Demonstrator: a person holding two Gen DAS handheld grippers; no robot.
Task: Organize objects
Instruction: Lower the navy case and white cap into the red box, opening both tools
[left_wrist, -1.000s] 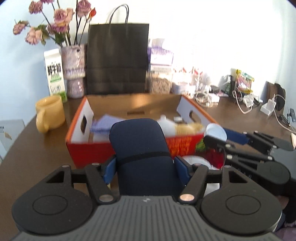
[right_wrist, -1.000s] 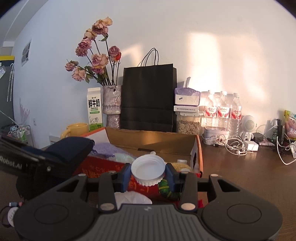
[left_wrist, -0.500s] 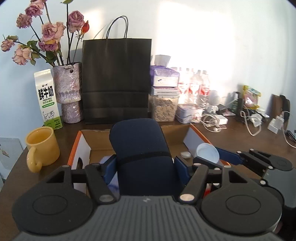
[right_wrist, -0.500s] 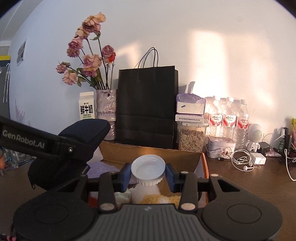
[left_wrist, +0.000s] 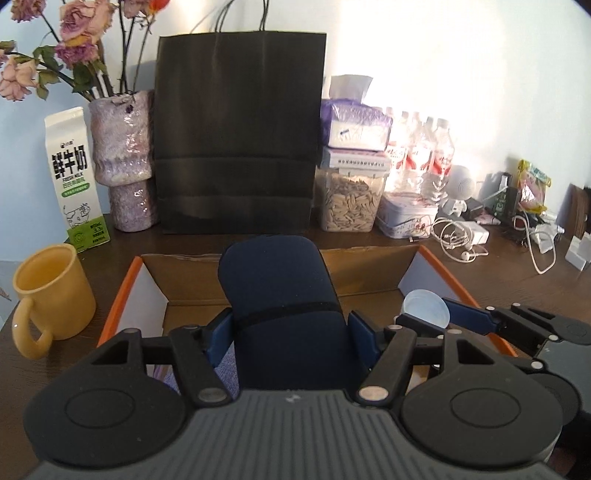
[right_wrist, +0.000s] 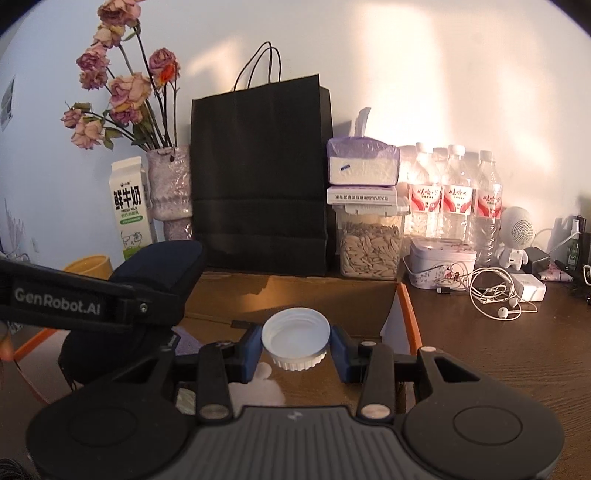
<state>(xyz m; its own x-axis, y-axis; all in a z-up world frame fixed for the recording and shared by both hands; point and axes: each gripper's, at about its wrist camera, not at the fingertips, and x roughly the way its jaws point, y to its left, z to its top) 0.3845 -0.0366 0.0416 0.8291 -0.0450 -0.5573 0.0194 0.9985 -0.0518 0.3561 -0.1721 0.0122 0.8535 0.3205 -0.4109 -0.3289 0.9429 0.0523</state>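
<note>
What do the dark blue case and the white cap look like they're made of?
Dark blue case: seemingly fabric-covered, matte, no glare, a thin band around it. White cap: likely plastic, smooth top, ridged rim. Left gripper and right gripper each hold one.

The milk carton (left_wrist: 75, 177) at about nine o'clock reads "鲜牛奶", with "FRESH MILK" beneath and "3.3" near its foot. The left claw (right_wrist: 55, 301), seen from the right wrist, carries "GenRobot.AI". Water-bottle labels are unreadable.
</note>
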